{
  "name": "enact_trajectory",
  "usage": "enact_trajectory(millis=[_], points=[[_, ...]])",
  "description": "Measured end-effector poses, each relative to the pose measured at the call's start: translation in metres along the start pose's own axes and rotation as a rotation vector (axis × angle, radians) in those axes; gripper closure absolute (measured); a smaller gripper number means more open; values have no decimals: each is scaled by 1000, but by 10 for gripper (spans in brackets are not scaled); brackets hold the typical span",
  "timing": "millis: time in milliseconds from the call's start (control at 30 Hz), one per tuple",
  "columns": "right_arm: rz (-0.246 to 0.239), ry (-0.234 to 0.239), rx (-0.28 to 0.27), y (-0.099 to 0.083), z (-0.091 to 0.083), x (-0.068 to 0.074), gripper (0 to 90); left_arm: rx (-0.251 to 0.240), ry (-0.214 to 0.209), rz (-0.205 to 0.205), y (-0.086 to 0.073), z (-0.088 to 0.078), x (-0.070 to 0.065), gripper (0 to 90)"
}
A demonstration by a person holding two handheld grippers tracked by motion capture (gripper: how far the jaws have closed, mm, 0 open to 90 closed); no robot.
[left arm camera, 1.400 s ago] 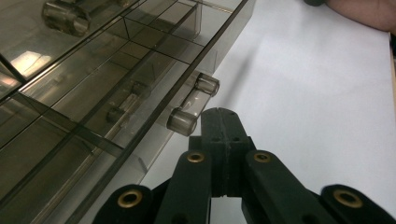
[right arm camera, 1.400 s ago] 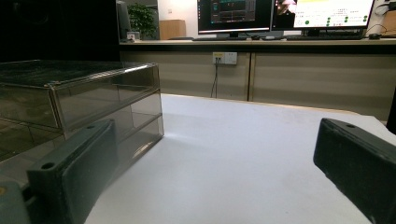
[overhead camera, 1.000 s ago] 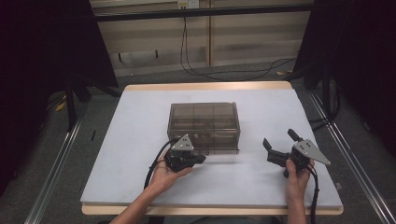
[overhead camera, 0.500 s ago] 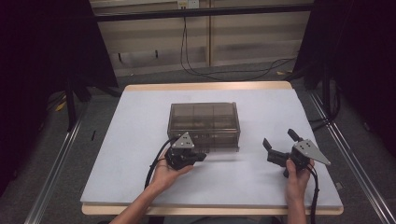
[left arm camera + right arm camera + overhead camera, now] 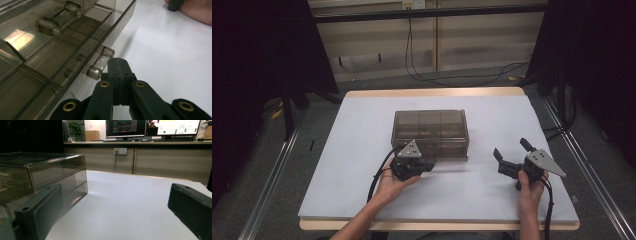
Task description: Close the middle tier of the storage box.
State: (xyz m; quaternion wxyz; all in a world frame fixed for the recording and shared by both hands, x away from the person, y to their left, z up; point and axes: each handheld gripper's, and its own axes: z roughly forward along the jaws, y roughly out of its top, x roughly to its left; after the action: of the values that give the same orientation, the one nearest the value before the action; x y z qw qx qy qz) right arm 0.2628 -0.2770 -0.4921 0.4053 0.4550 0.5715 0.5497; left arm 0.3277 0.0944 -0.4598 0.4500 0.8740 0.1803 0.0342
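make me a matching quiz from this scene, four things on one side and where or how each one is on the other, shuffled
Things:
1. left tool
2. right tool
3. smoky clear drawer box
4. drawer handle

Places or states:
A. stands in the middle of the white table
B. jaws spread wide, out to the right of the box, nothing between them
C. jaws shut together, tips right by the lower handle
D. clear bar on the box's front, just ahead of the shut jaws

Pairs: 1-C, 2-B, 3-A, 4-D
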Motion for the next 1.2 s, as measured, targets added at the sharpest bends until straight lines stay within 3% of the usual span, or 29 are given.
enact_trajectory(millis=[1200], points=[[1,-11,-1,0,-1,0,0,-13,17,-40,2,2,10,900]])
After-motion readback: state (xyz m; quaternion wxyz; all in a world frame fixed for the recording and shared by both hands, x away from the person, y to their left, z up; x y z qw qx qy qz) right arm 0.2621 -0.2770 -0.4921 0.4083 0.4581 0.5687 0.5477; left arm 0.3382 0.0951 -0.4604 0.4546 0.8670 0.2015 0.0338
